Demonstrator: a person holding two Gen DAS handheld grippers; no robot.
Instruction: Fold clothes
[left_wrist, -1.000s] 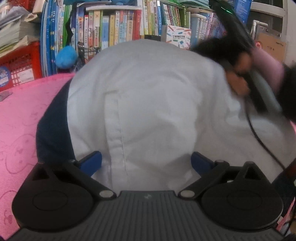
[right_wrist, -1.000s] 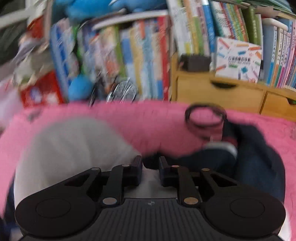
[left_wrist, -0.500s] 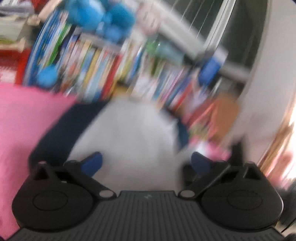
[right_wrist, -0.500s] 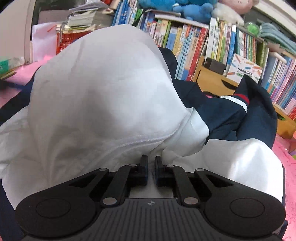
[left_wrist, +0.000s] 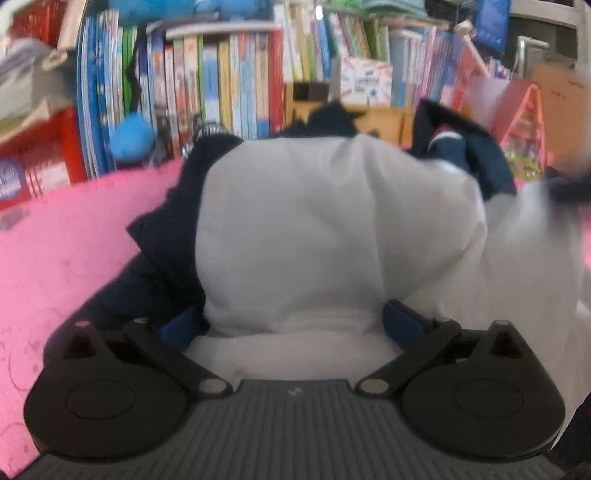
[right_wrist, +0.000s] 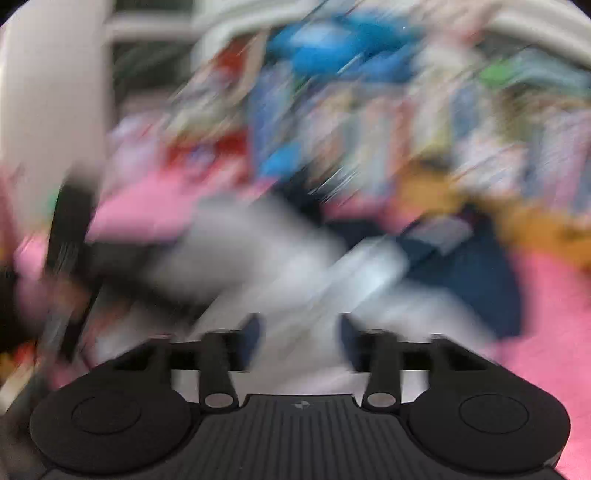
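A white and navy garment (left_wrist: 332, 229) lies bunched on the pink cover (left_wrist: 74, 236). My left gripper (left_wrist: 295, 325) is open, its blue-padded fingers (left_wrist: 404, 325) spread wide with white cloth bulging between them. The right wrist view is badly blurred by motion. In it the garment (right_wrist: 295, 266) lies just ahead of my right gripper (right_wrist: 299, 339), whose jaws stand apart with white cloth between them. A navy part with a white stripe (right_wrist: 461, 258) lies to the right.
A bookshelf full of books (left_wrist: 229, 81) and a wooden drawer unit (left_wrist: 373, 114) stand behind the bed. A blue plush ball (left_wrist: 131, 134) and a red crate (left_wrist: 33, 162) sit at the left. A pink bag (left_wrist: 524, 122) is at the right.
My right gripper was shut on the white cloth; now its jaws are apart and it is swinging fast. The garment has dropped into a bunched heap. My left gripper stays open.
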